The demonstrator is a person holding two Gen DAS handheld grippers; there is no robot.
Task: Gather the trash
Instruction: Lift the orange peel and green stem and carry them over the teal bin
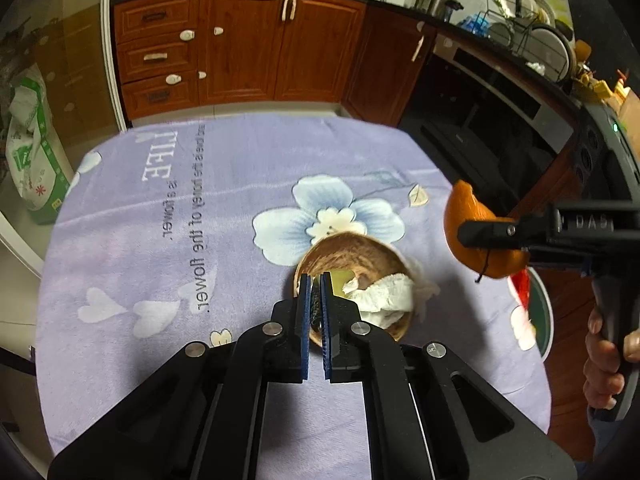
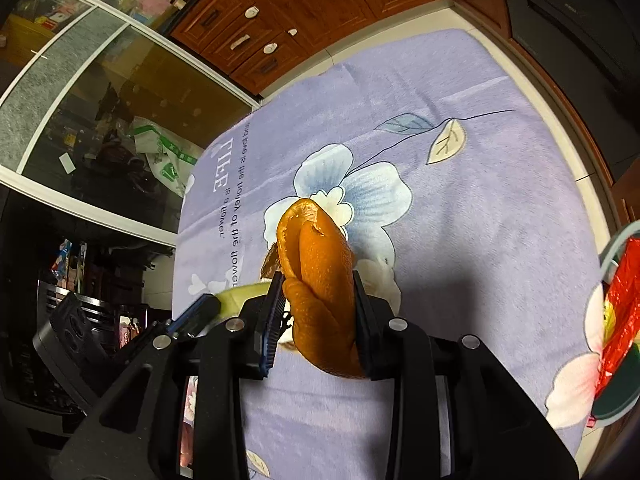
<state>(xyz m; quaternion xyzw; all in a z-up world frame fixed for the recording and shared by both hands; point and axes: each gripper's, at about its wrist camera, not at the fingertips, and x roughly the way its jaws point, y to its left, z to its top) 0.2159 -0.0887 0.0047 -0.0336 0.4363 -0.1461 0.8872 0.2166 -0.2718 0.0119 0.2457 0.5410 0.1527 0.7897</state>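
Left wrist view. Left tool (image 1: 316, 300) closed, blue pads almost together, with a thin dark scrap pinched between them; too narrow and shadowed to identify. It hangs over a brown woven bowl (image 1: 352, 254) on the counter (image 1: 160, 240). Bowl holds a crumpled white tissue (image 1: 388, 296) and a pale green piece (image 1: 346, 280), mostly hidden behind the fingers. The tool's body covers the bowl's near rim. At the right edge, the right tool (image 1: 486, 232) comes in sideways, gripping an orange peel (image 1: 466, 216) clear of the cloth. A hand (image 1: 604, 360) on its handle is cut off by the frame. Beyond it a dark green plate (image 1: 542, 312) with something red, half hidden.

Counter is draped in a lilac cloth with pale blue flowers and printed text. Behind: red-brown wooden cabinets (image 1: 240, 44), a dark oven front, and a dish rack at upper right.

Right wrist view. Right tool (image 2: 318, 300) clamped on the orange peel (image 2: 320, 272), which is folded and stands up between the fingers above the cloth. Lower left, the left tool's blue pad tip with a pale green sliver beside it, blurred. Red wrapper (image 2: 618, 312) on the green plate, cut by the right edge. Glass sliding door and clutter at left, dim.
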